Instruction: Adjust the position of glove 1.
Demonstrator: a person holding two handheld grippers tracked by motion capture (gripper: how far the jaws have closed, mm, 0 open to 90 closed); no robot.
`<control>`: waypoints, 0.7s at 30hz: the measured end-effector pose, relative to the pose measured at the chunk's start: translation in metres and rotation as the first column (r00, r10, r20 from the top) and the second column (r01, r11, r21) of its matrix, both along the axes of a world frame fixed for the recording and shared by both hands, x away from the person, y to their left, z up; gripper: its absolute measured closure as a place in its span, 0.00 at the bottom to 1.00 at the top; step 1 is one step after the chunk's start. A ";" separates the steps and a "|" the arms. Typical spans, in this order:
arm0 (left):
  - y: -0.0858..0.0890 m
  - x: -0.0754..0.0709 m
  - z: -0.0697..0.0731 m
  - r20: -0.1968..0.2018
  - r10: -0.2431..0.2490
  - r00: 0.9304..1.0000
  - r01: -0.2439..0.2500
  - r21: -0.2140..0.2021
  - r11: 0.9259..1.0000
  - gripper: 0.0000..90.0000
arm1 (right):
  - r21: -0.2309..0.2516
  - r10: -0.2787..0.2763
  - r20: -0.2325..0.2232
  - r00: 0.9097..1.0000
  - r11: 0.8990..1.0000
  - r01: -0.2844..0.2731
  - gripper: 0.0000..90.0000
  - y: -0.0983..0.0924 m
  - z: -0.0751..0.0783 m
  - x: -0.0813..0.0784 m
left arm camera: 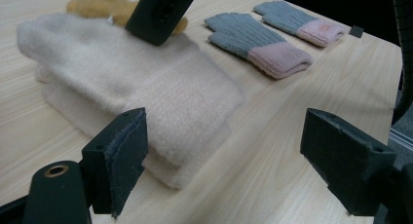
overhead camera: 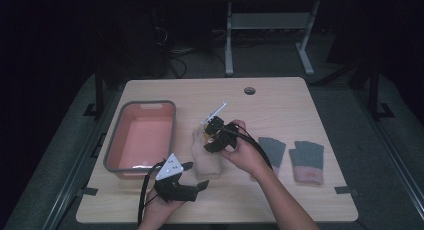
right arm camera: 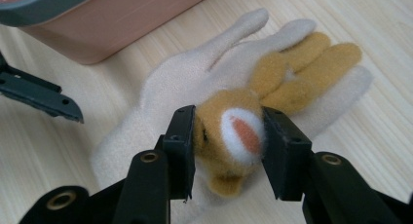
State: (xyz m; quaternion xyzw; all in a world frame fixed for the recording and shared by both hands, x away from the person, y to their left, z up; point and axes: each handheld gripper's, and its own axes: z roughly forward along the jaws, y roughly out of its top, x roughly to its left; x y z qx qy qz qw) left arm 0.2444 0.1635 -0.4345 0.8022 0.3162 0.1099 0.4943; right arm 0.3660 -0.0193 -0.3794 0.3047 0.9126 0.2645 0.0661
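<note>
A pair of cream fleece gloves (overhead camera: 207, 164) lies stacked mid-table, cuffs toward me. On the upper glove (right arm camera: 180, 78) rests a tan plush rabbit head (right arm camera: 234, 131) with a white and orange patch and long ears. My right gripper (right arm camera: 226, 136) (overhead camera: 212, 135) is shut on that head, one jaw pressing each side. My left gripper (left arm camera: 224, 151) (overhead camera: 196, 176) stands open just in front of the cuffs (left arm camera: 160, 87), with its left jaw beside the cuff edge and nothing held. The right gripper's jaw (left arm camera: 158, 12) shows above the glove in the left gripper view.
A pink bin with a grey rim (overhead camera: 172, 120) (right arm camera: 112, 24) stands left of the gloves. Two grey gloves with pink cuffs (overhead camera: 274, 149) (overhead camera: 307, 160) lie side by side at the right. A cable hole (overhead camera: 249, 90) sits near the table's far edge.
</note>
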 end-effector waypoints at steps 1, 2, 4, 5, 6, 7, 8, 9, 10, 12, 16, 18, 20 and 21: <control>0.000 0.000 0.000 0.002 0.002 1.000 -0.002 0.005 1.000 0.20 | -0.002 -0.001 -0.004 1.000 1.000 0.001 0.65 0.001 -0.002 0.001; 0.000 0.000 0.000 0.002 0.002 1.000 -0.002 0.005 1.000 0.20 | -0.002 -0.001 -0.004 1.000 1.000 0.001 0.65 0.001 -0.002 0.001; 0.001 0.001 0.000 0.001 0.003 1.000 -0.003 0.003 1.000 0.20 | -0.020 0.001 -0.009 1.000 1.000 -0.001 0.65 0.004 -0.008 0.003; 0.001 0.001 0.000 -0.005 0.008 1.000 -0.008 -0.002 1.000 0.20 | -0.026 0.005 -0.006 1.000 1.000 -0.005 0.65 0.005 -0.010 0.004; 0.001 0.002 -0.001 -0.006 0.010 1.000 -0.010 -0.002 1.000 0.20 | -0.028 0.002 -0.011 1.000 1.000 -0.002 0.65 0.006 -0.012 0.005; 0.002 0.002 -0.001 -0.007 0.010 1.000 -0.010 -0.001 1.000 0.20 | -0.026 0.004 -0.013 1.000 1.000 -0.004 0.65 0.007 -0.014 0.006; 0.002 0.002 -0.001 -0.007 0.010 1.000 -0.010 -0.001 1.000 0.20 | -0.026 0.004 -0.013 1.000 1.000 -0.004 0.65 0.007 -0.014 0.006; 0.002 0.003 -0.001 -0.010 0.012 1.000 -0.012 0.000 1.000 0.20 | -0.025 -0.002 -0.023 1.000 1.000 0.002 0.64 0.007 -0.019 0.008; 0.002 0.003 -0.001 -0.010 0.012 1.000 -0.012 0.000 1.000 0.20 | -0.025 -0.002 -0.023 1.000 1.000 0.002 0.64 0.007 -0.019 0.008; 0.002 0.003 -0.001 -0.012 0.013 1.000 -0.013 0.005 1.000 0.20 | -0.034 -0.006 -0.036 0.999 0.999 0.005 0.64 0.007 -0.025 0.010; 0.002 0.003 -0.002 -0.014 0.017 1.000 -0.017 0.007 1.000 0.20 | -0.039 -0.018 -0.050 0.999 0.999 0.016 0.60 0.005 -0.035 0.011; 0.001 0.003 -0.002 -0.017 0.023 1.000 -0.023 0.002 1.000 0.20 | -0.002 -0.034 -0.060 0.998 0.999 0.034 0.54 -0.001 -0.033 0.010; 0.001 0.003 -0.002 -0.017 0.024 1.000 -0.024 0.002 1.000 0.20 | 0.015 -0.037 -0.065 0.997 0.999 0.038 0.54 -0.004 -0.031 0.009; 0.001 0.004 -0.003 -0.019 0.025 1.000 -0.025 0.004 1.000 0.20 | 0.045 -0.050 -0.069 0.996 0.998 0.054 0.51 -0.012 -0.027 0.006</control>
